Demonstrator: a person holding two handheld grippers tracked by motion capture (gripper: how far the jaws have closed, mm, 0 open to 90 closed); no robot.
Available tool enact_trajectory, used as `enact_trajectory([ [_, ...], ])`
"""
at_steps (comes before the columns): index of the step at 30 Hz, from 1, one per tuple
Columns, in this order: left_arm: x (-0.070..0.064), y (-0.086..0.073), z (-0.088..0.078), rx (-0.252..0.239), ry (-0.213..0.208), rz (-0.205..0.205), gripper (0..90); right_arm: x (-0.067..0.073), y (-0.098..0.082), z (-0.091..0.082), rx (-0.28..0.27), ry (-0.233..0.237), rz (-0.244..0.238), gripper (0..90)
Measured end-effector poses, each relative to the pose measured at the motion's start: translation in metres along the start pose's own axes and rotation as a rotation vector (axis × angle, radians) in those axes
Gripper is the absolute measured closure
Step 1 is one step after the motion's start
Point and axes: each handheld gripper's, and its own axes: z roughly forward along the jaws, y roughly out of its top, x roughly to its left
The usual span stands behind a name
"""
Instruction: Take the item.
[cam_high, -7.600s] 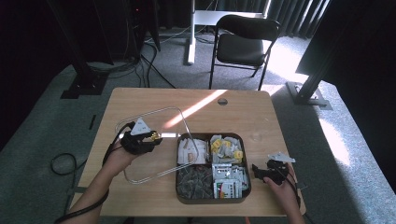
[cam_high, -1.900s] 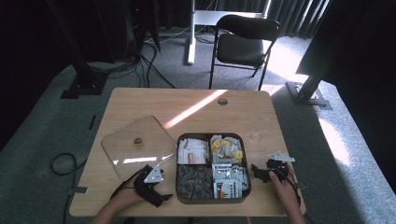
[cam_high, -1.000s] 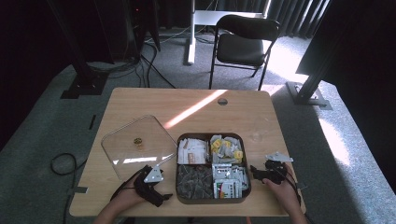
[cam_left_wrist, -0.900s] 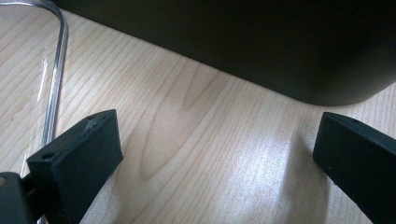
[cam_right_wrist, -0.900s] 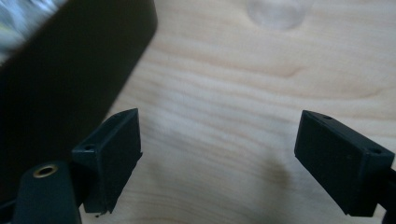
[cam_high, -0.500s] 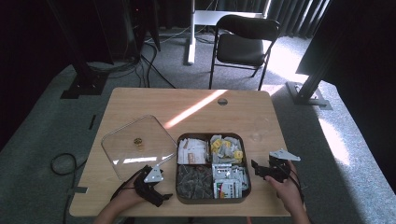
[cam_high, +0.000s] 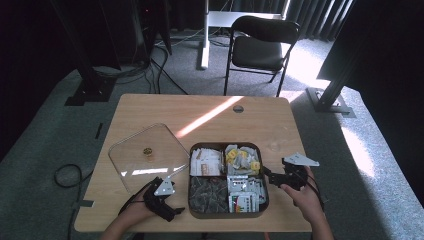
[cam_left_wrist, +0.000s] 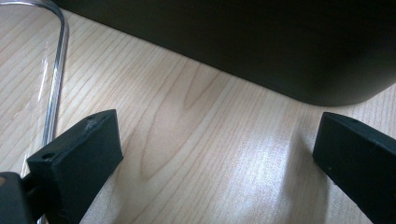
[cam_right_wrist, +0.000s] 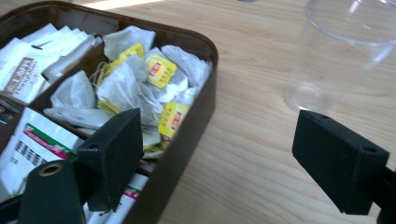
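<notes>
A dark brown tray (cam_high: 223, 145) with four compartments lies at the table's front centre. It holds white sachets (cam_high: 206, 161), yellow-tagged tea bags (cam_high: 242, 158), dark packets (cam_high: 207, 193) and printed packets (cam_high: 245, 192). Its clear lid (cam_high: 131, 165) with a small knob (cam_high: 147, 151) lies flat to the left. My left gripper (cam_high: 171, 212) rests open on the table by the tray's front-left corner; the left gripper (cam_left_wrist: 219, 140) faces the tray wall (cam_left_wrist: 233, 42). My right gripper (cam_high: 270, 175) is open at the tray's right edge. The right gripper (cam_right_wrist: 219, 144) has one jaw over the tea bags (cam_right_wrist: 140, 79).
A clear plastic cup (cam_right_wrist: 345, 51) stands on the wood just right of the tray wall (cam_right_wrist: 196, 121), faint as the cup (cam_high: 274, 147) in the high view. The lid's edge (cam_left_wrist: 53, 70) lies left of my left jaw. A chair (cam_high: 260, 45) stands beyond the table.
The left gripper held the lid up earlier; the lid now lies flat and the gripper sits at the front edge. The right gripper has lifted slightly and edged toward the tray's right rim.
</notes>
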Motion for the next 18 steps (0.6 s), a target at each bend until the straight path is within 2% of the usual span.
enact_trajectory([
  [6,0.000,0.000,0.000,0.000,0.000,0.000,1.2,0.006,0.007,0.004,-0.013,0.032,-0.006,16.1],
  [9,0.000,0.000,0.000,0.000,0.000,0.000,1.2,0.012,0.009,0.008,-0.009,0.045,-0.016,19.8],
  [13,0.000,0.000,0.000,0.000,0.000,0.000,1.2,0.019,0.012,0.013,-0.006,0.068,-0.035,19.8],
  [14,0.000,0.000,0.000,0.000,0.000,0.000,1.2,0.023,0.014,0.016,-0.009,0.089,-0.040,20.0],
  [18,0.000,0.000,0.000,0.000,0.000,0.000,1.2,0.030,0.017,0.023,-0.005,0.106,-0.068,24.9],
])
